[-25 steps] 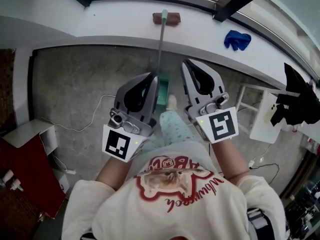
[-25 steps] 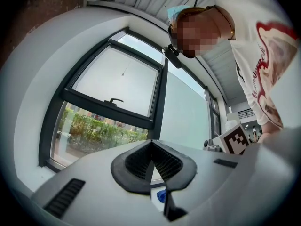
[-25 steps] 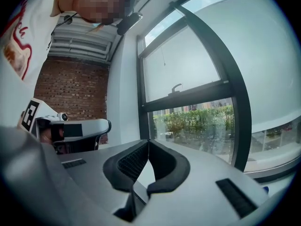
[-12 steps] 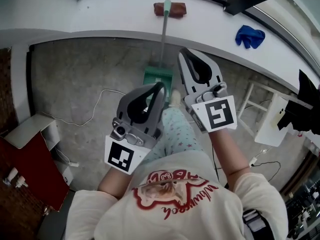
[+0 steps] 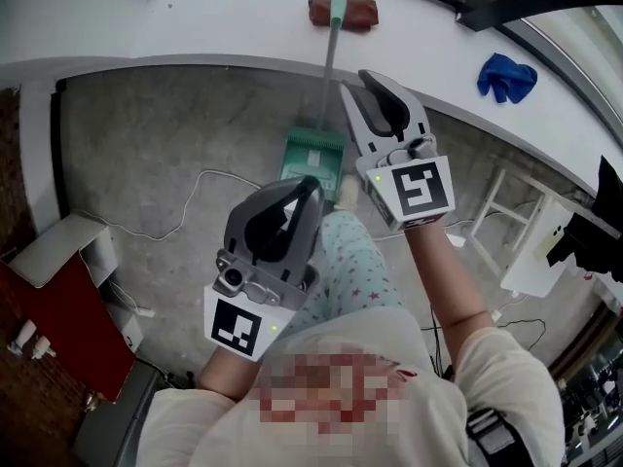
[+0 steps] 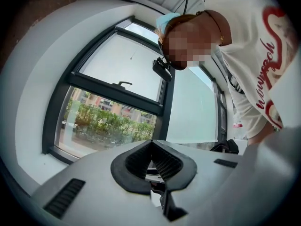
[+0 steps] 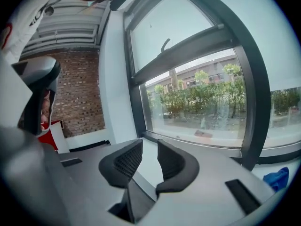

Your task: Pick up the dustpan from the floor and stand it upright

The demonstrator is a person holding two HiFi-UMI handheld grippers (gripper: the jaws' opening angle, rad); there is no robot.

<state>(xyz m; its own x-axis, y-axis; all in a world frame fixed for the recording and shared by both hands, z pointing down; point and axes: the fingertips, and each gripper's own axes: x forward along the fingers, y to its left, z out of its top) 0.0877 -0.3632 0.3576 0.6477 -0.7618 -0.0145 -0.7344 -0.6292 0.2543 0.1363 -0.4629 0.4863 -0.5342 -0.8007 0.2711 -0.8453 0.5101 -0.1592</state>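
The green dustpan [image 5: 313,152] lies on the concrete floor below the window. Its long pale-green handle [image 5: 329,61] runs up the head view to the white sill. My right gripper [image 5: 362,82] hovers just right of the handle, above the pan and clear of it. Its jaws have just been opening, and in the right gripper view [image 7: 149,150] they stand apart with nothing between them. My left gripper [image 5: 311,183] hangs nearer to me, over the pan's near edge. In the left gripper view [image 6: 151,145] its pads meet at the tip and hold nothing.
A brown block [image 5: 343,12] and a blue cloth [image 5: 506,74] lie on the sill. A white cable [image 5: 185,212] trails over the floor at left, near a white lid [image 5: 58,246] and a red box [image 5: 49,329]. A white rack [image 5: 516,217] stands at right. The person's leg [image 5: 355,261] is below the pan.
The right gripper has moved up the picture to beside the handle. The left gripper has dropped back toward the body, so the dustpan now shows in full.
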